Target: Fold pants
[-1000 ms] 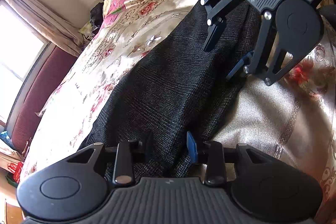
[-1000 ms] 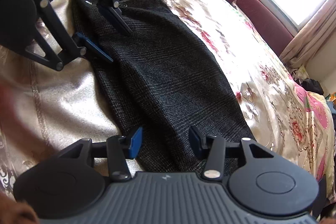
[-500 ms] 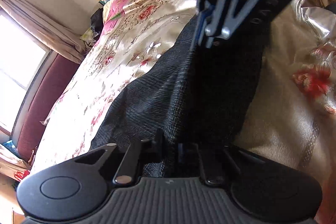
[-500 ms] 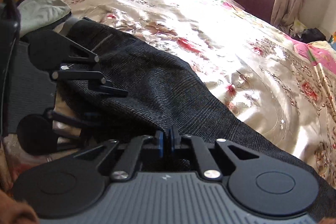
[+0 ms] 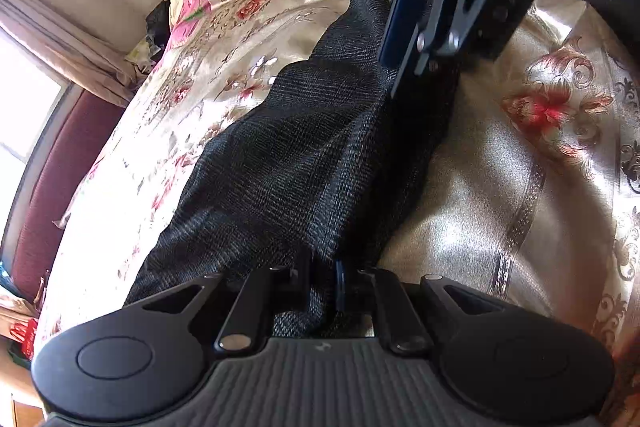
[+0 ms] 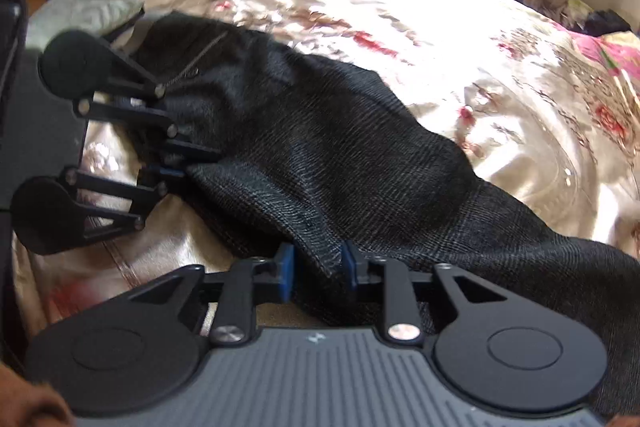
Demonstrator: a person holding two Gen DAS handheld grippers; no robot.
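While the dark pants (image 6: pixel 340 155) lie lengthwise on the floral bedspread (image 6: pixel 460 39), we see the left tongs (image 5: pixel 322 281) clamped together on a fold of the pants at their near edge. The right tongs (image 6: pixel 316 269) have just been opening; their blue pads stand apart with a raised corner of the pants between them, lifted above the bedspread.

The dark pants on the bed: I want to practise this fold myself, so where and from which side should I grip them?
Probably the near long edge of the pants, from the bedside: it lies raised off the bedspread, so fingers fit around it.
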